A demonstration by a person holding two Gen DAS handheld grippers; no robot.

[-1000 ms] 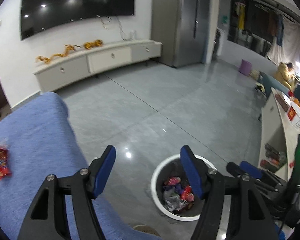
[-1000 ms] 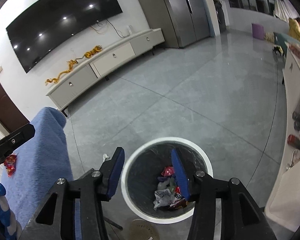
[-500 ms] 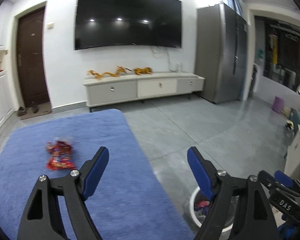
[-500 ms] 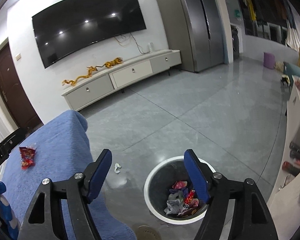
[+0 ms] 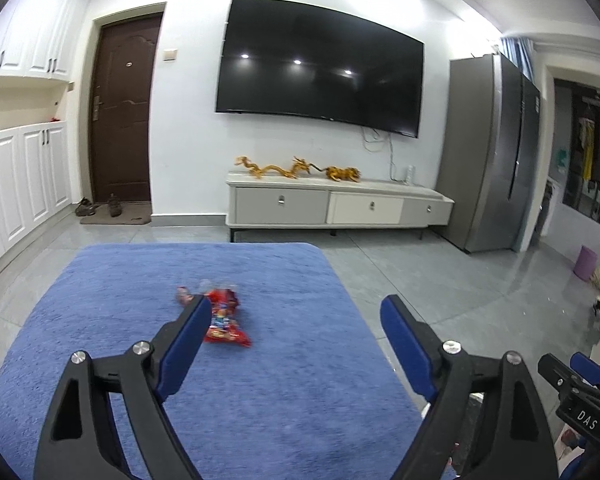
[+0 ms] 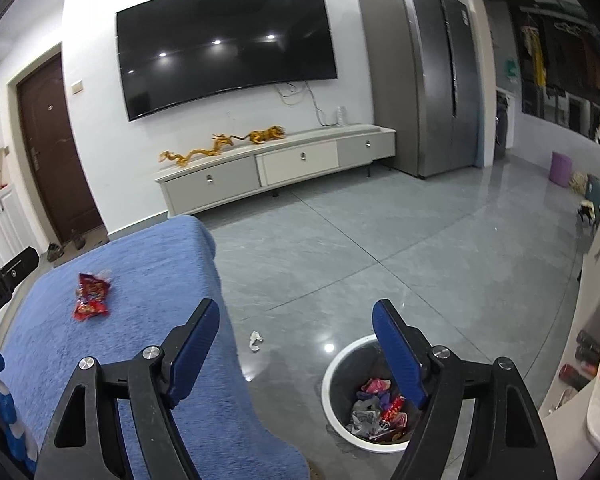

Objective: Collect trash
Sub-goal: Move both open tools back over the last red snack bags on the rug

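Note:
A red snack wrapper (image 5: 224,320) lies on the blue cloth-covered table (image 5: 260,400); it also shows in the right wrist view (image 6: 92,297). My left gripper (image 5: 296,320) is open and empty above the table, its left finger just in front of the wrapper. My right gripper (image 6: 296,334) is open and empty, over the table's right edge and the floor. A white-rimmed trash bin (image 6: 340,364) with several wrappers inside stands on the floor at lower right. A small crumpled white scrap (image 6: 255,340) lies on the floor beside the table.
A TV cabinet (image 5: 336,208) with golden dragon figures stands against the far wall under a large TV (image 5: 320,68). A grey fridge (image 5: 488,152) is at right. A white counter (image 6: 596,320) with bottles runs along the right. The floor is grey tile.
Both grippers have swung up and left, away from the bin. The left one now faces the table with the red wrapper close in front of it. Both stay open.

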